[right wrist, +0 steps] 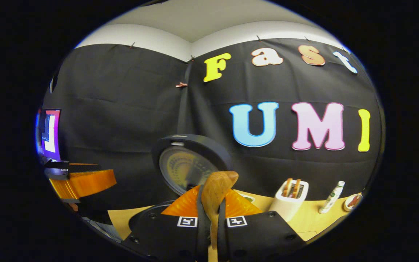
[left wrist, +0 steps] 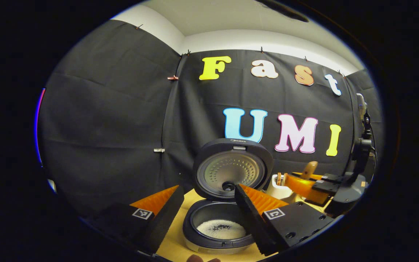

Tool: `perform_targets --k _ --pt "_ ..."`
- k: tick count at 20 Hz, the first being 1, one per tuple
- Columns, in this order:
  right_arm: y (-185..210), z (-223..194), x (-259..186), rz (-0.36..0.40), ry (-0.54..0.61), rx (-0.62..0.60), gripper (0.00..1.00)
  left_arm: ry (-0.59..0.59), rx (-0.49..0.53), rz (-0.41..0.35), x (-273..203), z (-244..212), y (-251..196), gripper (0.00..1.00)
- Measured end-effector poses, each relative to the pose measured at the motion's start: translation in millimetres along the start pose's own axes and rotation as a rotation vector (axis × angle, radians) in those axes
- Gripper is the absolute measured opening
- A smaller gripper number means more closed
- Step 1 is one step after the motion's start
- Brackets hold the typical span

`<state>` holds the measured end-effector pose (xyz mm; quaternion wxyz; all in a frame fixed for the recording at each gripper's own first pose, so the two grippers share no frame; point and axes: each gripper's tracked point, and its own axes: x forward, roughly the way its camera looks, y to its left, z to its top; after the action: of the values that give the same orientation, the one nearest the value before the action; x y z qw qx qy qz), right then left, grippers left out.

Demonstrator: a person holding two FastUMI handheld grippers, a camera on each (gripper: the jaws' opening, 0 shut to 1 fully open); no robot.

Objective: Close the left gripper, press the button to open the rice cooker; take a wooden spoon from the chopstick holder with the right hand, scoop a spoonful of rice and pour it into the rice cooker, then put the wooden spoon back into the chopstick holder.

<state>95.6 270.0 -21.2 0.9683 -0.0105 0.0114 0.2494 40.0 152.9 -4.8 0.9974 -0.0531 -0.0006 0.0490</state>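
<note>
There is 1 rice cooker (left wrist: pixel 218 225) on the tabletop (left wrist: pixel 175 236), its lid (left wrist: pixel 233 169) swung up and standing open, and a patch of white rice (left wrist: pixel 221 229) lying in the bottom of its inner pot. In the left gripper view the left hand-held gripper (left wrist: pixel 209 203) has its 2 fingers spread wide apart, one to each side of the open pot, holding nothing. To the right of the cooker stands 1 white chopstick holder (left wrist: pixel 278 185), with a few wooden utensils in it whose number I cannot tell. In the right gripper view the right hand-held gripper (right wrist: pixel 212 209) has its 2 fingers pressed together on 1 wooden spoon (right wrist: pixel 216 193), pinching its handle so that the bowl end rises upright above the fingertips, in front of the cooker's lid. The same view shows the chopstick holder to the right on the tabletop, then 1 small white bottle (right wrist: pixel 332 196) beside it and 1 small round dish (right wrist: pixel 352 202) at the far edge.
</note>
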Motion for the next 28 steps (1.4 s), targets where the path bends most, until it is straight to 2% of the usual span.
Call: perform_targets --k 4,8,12,19,24,28 --pt "-99.6 -4.9 -32.3 -0.171 0.018 0.003 0.14 0.013 -0.007 -0.011 9.8 -2.5 -23.9 0.95" --pt "-203.9 -10.7 -72.8 -0.335 0.041 -0.013 0.14 0.012 -0.001 -0.045 14.5 -2.9 -68.3 0.95" --pt "-280.4 -19.6 -107.8 -0.453 0.064 -0.022 0.14 0.013 -0.018 -0.061 14.2 -4.5 -107.6 0.95" --pt "-347.1 -56.5 -140.8 -0.561 0.137 -0.029 0.14 0.004 0.018 -0.053 6.9 1.8 -130.7 0.95" --pt "-367.7 -90.1 -150.5 -0.599 0.208 -0.030 0.14 0.011 0.022 -0.042 -6.0 -0.9 -136.3 0.95" --pt "-368.3 -114.7 -160.8 -0.604 0.301 -0.062 0.19 0.021 0.022 -0.042 -12.1 -4.0 -136.5 0.95"
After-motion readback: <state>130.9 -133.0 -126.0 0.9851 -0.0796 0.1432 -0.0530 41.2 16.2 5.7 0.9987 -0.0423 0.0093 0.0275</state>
